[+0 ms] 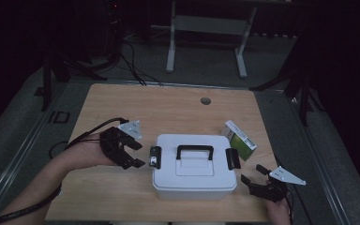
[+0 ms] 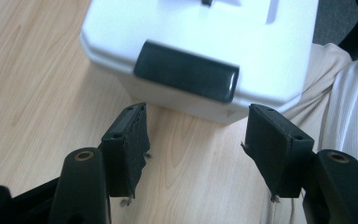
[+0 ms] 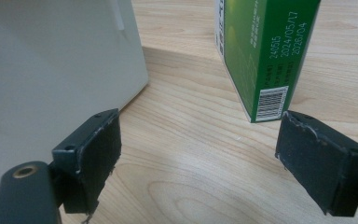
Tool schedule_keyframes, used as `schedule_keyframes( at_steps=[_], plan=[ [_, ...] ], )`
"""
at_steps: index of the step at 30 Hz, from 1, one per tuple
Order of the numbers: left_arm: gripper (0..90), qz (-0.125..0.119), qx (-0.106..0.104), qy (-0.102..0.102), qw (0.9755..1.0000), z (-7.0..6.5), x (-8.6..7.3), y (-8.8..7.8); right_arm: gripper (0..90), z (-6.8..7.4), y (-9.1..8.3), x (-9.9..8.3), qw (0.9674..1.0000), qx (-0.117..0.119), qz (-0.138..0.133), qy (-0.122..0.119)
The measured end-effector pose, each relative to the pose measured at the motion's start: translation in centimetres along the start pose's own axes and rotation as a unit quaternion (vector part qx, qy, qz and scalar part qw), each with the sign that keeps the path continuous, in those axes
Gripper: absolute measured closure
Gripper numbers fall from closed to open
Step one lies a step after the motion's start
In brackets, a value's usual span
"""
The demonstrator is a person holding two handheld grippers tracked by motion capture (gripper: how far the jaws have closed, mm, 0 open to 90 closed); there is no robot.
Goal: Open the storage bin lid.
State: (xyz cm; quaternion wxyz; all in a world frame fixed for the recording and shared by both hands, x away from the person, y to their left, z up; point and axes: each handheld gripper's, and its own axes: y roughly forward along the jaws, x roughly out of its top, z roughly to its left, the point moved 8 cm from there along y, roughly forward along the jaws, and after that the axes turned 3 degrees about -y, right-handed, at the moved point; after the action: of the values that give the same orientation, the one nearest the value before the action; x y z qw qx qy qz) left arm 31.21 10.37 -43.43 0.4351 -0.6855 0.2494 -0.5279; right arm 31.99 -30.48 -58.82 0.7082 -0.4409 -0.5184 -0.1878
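The left gripper (image 1: 138, 153) is held up on a forearm that comes in from the bottom left corner, its jaws spread apart with nothing between them. The right gripper (image 1: 252, 175) sits low at the bottom right, its jaws also wide apart and empty.

Lidded box (image 1: 194, 165) is sitting on the desk (image 1: 168, 112), toward its near edge. Carton (image 1: 240, 140) is standing just beside the box's far right corner. Left hand-held gripper (image 1: 138, 153) is hovering just left of the box; right hand-held gripper (image 1: 253, 174) is lying at its near right, before the carton.
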Motion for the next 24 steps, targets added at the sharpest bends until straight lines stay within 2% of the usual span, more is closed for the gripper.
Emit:
schedule_keyframes(
  at_steps=[4, 5, 7, 8, 11, 12, 14, 18, 24],
  plan=[
    [39.5, 0.011, -0.007, 0.013, 0.9998, -0.3, 1.1, 0.6, 13.8, 0.1, 0.0, 0.0, 1.0000, 0.002, 0.002, -0.001],
    [39.6, 0.015, -0.002, 0.016, 0.9998, -0.3, 1.4, 0.8, 13.8, 0.1, 0.1, 0.0, 1.0000, 0.002, 0.003, -0.003],
    [39.6, 0.017, -0.011, 0.020, 0.9996, -0.4, 2.0, 1.0, 13.8, 0.1, 0.1, 0.0, 1.0000, 0.002, 0.003, -0.002],
    [39.6, 0.020, -0.005, 0.025, 0.9995, -0.3, 2.4, 1.1, 13.8, 0.1, 0.1, 0.0, 1.0000, 0.003, 0.003, -0.002],
    [39.6, 0.024, -0.009, 0.033, 0.9991, -0.4, 3.4, 1.3, 13.8, 0.1, 0.1, 0.0, 1.0000, 0.004, 0.004, -0.002],
    [39.6, 0.025, -0.020, 0.036, 0.9988, -0.5, 3.7, 1.3, 13.7, 0.1, 0.1, 0.0, 1.0000, 0.003, 0.003, -0.002],
    [39.6, 0.027, -0.016, 0.038, 0.9988, -0.2, 4.3, 1.5, 13.7, 0.1, 0.1, 0.0, 1.0000, 0.002, 0.003, -0.002],
    [39.5, 0.034, -0.025, 0.048, 0.9979, -0.3, 5.5, 2.0, 13.4, 0.1, 0.0, -0.1, 1.0000, -0.001, 0.004, -0.002],
    [39.5, 0.051, -0.024, 0.063, 0.9964, -0.4, 7.3, 2.6, 13.5, 0.1, 0.0, -0.1, 1.0000, 0.000, 0.004, -0.001]
  ],
)
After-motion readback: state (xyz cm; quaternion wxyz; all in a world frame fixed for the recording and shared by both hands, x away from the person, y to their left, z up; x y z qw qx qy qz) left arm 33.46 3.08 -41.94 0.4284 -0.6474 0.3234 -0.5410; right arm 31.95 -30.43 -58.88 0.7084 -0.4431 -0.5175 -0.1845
